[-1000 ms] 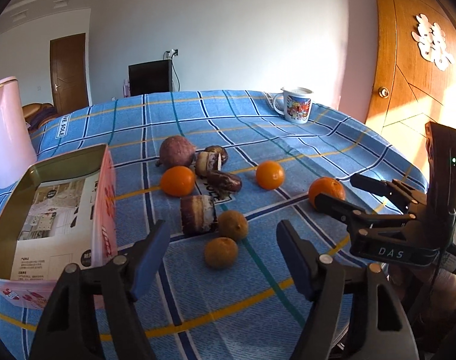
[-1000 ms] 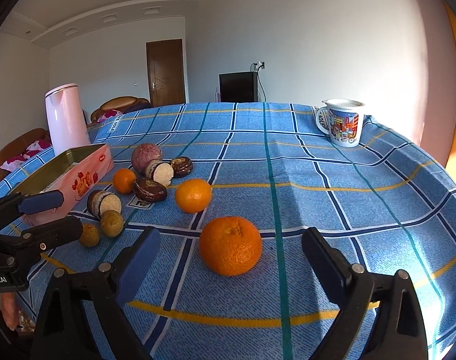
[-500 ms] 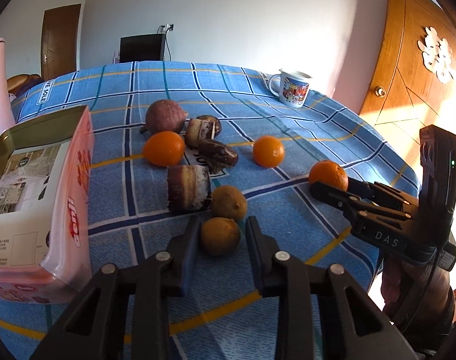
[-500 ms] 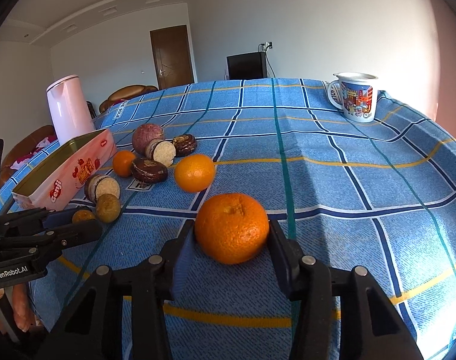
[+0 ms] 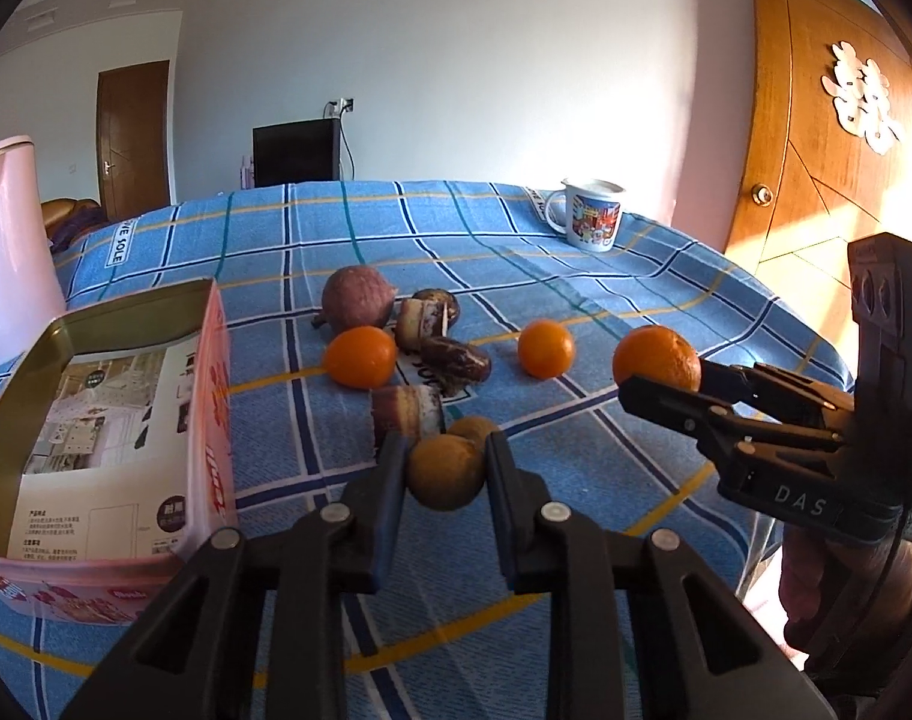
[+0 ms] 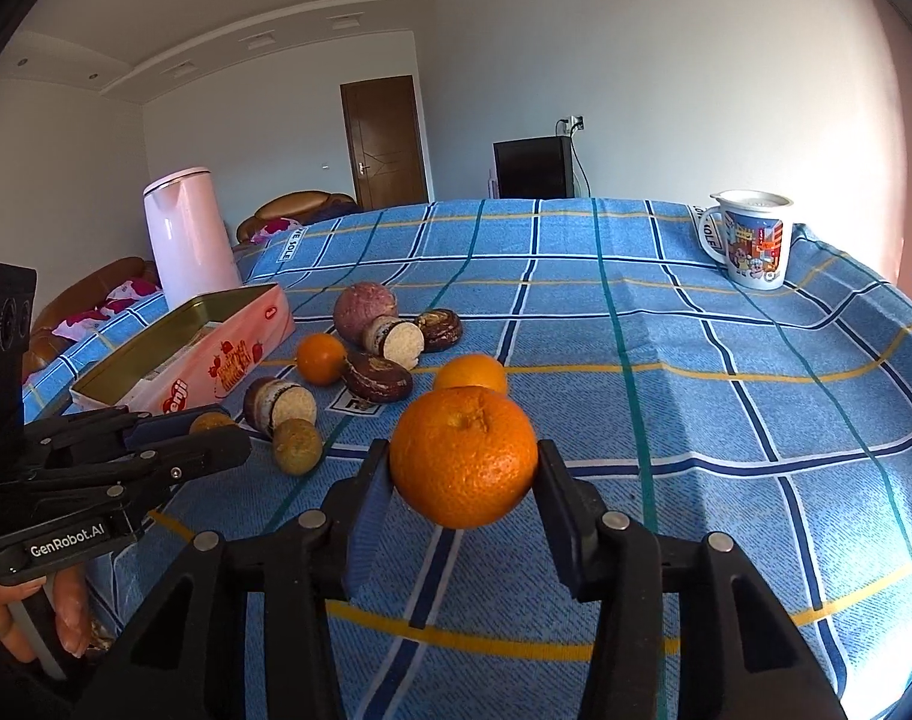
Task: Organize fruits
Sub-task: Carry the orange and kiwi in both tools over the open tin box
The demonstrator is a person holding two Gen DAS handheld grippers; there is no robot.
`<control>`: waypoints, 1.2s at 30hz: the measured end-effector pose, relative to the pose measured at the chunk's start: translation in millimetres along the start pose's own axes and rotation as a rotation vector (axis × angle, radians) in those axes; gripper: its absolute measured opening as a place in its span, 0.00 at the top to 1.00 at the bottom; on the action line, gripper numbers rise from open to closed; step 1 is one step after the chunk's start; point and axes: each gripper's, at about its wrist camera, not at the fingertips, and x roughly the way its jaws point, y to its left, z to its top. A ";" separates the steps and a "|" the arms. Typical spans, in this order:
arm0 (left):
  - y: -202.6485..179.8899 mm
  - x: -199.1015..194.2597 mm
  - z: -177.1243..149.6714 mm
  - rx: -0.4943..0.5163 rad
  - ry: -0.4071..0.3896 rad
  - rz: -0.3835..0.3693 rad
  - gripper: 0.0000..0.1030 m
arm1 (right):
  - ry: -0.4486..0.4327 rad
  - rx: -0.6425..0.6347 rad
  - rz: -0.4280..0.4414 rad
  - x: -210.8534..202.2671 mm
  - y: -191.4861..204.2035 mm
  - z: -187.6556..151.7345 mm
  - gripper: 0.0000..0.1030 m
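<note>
Presently, left gripper (image 5: 445, 474) jaws narrowed, clamped on brown round fruit (image 5: 446, 471), raised just right of the open pink tin (image 5: 216, 420), right gripper (image 6: 463, 468) jaws part-open, pinching large orange (image 6: 463, 456), farther right of that tin, above blue checked cloth (image 6: 696, 420).

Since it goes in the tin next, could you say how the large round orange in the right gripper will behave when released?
The large round orange, pinched in the right gripper, looks firm. Being round, it would probably roll on landing in the open pink tin.
</note>
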 end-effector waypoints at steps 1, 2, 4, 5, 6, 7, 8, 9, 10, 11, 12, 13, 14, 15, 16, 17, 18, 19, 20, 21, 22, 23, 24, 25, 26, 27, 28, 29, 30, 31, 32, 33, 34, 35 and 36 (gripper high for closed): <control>0.8 -2.5 1.2 0.004 -0.011 0.012 0.73 | -0.009 -0.006 0.005 -1.4 3.1 1.7 0.53; 1.7 -4.3 2.5 0.006 -0.022 0.024 0.73 | -0.017 -0.011 0.012 -2.4 5.9 3.6 0.53; 4.1 -7.7 5.6 0.010 -0.040 0.044 0.73 | -0.031 -0.021 0.025 -4.2 11.8 7.7 0.53; 5.8 -9.4 6.8 0.009 -0.048 0.051 0.73 | -0.037 -0.028 0.031 -4.8 14.4 9.8 0.53; 7.4 -11.0 7.6 0.008 -0.054 0.058 0.73 | -0.043 -0.033 0.037 -5.4 17.2 11.9 0.53; 9.3 -12.5 8.8 0.008 -0.062 0.067 0.73 | -0.048 -0.037 0.043 -5.8 19.7 13.6 0.53; 11.3 -13.7 9.9 0.009 -0.069 0.077 0.73 | -0.052 -0.042 0.050 -5.8 22.3 15.4 0.53; 13.5 -15.2 10.7 0.008 -0.075 0.083 0.73 | -0.055 -0.046 0.057 -5.8 25.1 17.3 0.53; 16.0 -17.2 10.9 0.005 -0.081 0.088 0.73 | -0.059 -0.050 0.061 -5.8 27.9 19.2 0.53; 17.9 -19.2 11.2 0.004 -0.086 0.093 0.73 | -0.062 -0.056 0.065 -5.9 30.8 20.6 0.53; 20.3 -21.2 11.4 0.002 -0.091 0.100 0.73 | -0.065 -0.061 0.071 -5.8 33.7 22.4 0.53; 22.4 -22.7 12.2 0.002 -0.097 0.108 0.73 | -0.067 -0.067 0.077 -5.8 36.6 24.1 0.53; 23.9 -24.0 12.5 0.001 -0.100 0.114 0.73 | -0.070 -0.074 0.083 -5.7 39.9 25.9 0.53; 26.5 -25.5 12.8 -0.003 -0.104 0.119 0.73 | -0.073 -0.081 0.089 -5.8 43.3 27.6 0.53; 29.2 -26.7 13.3 -0.006 -0.109 0.127 0.73 | -0.074 -0.089 0.094 -5.2 46.3 29.3 0.53; 32.0 -28.0 13.4 -0.008 -0.112 0.134 0.73 | -0.075 -0.096 0.101 -4.8 49.0 30.8 0.53; 34.8 -29.3 13.3 -0.011 -0.115 0.141 0.73 | -0.076 -0.103 0.106 -4.0 52.2 32.7 0.53; 38.4 -30.6 13.6 -0.020 -0.118 0.145 0.73 | -0.077 -0.109 0.112 -3.0 55.1 34.8 0.53; 41.5 -31.7 13.8 -0.026 -0.120 0.148 0.73 | -0.078 -0.116 0.116 -1.9 58.1 37.0 0.53; 44.9 -32.3 14.0 -0.029 -0.121 0.155 0.73 | -0.080 -0.123 0.119 -1.0 61.3 39.1 0.53; 48.1 -33.2 13.6 -0.032 -0.122 0.162 0.73 | -0.082 -0.130 0.121 0.2 64.7 41.0 0.53; 51.4 -33.9 13.0 -0.038 -0.122 0.167 0.73 | -0.084 -0.136 0.125 1.2 67.1 42.9 0.53; 54.8 -34.4 12.5 -0.044 -0.122 0.170 0.73 | -0.084 -0.140 0.131 2.4 69.8 45.1 0.53; 57.8 -34.7 12.4 -0.048 -0.123 0.176 0.73 | -0.085 -0.143 0.136 3.5 72.2 47.0 0.53; 60.4 -34.8 12.6 -0.052 -0.123 0.184 0.73 | -0.086 -0.148 0.141 5.0 73.9 48.6 0.53; 63.5 -35.1 12.9 -0.058 -0.123 0.188 0.73 | -0.086 -0.152 0.146 6.4 76.6 50.2 0.53; 66.4 -34.8 13.3 -0.063 -0.122 0.193 0.73 | -0.086 -0.158 0.151 8.0 78.9 51.6 0.53; 69.2 -34.8 13.7 -0.068 -0.122 0.199 0.73 | -0.085 -0.165 0.156 9.7 81.8 53.0 0.53; 71.8 -35.2 13.8 -0.071 -0.124 0.205 0.73 | -0.085 -0.173 0.160 11.1 85.4 54.6 0.53; 74.5 -35.7 13.9 -0.074 -0.125 0.211 0.73 | -0.086 -0.181 0.163 12.6 88.9 56.5 0.53; 77.3 -36.1 14.3 -0.078 -0.126 0.216 0.73 | -0.088 -0.188 0.167 13.9 92.0 58.3 0.53; 80.1 -36.3 14.7 -0.081 -0.126 0.221 0.73 | -0.088 -0.193 0.171 15.4 94.5 60.4 0.53; 82.9 -36.6 15.2 -0.083 -0.126 0.226 0.73 | -0.089 -0.196 0.176 16.3 96.4 62.6 0.53; 85.6 -36.5 15.9 -0.084 -0.127 0.231 0.73 | -0.089 -0.200 0.181 17.7 99.1 64.8 0.53; 87.9 -36.1 16.7 -0.085 -0.126 0.237 0.73 | -0.089 -0.204 0.186 19.2 101.0 66.7 0.53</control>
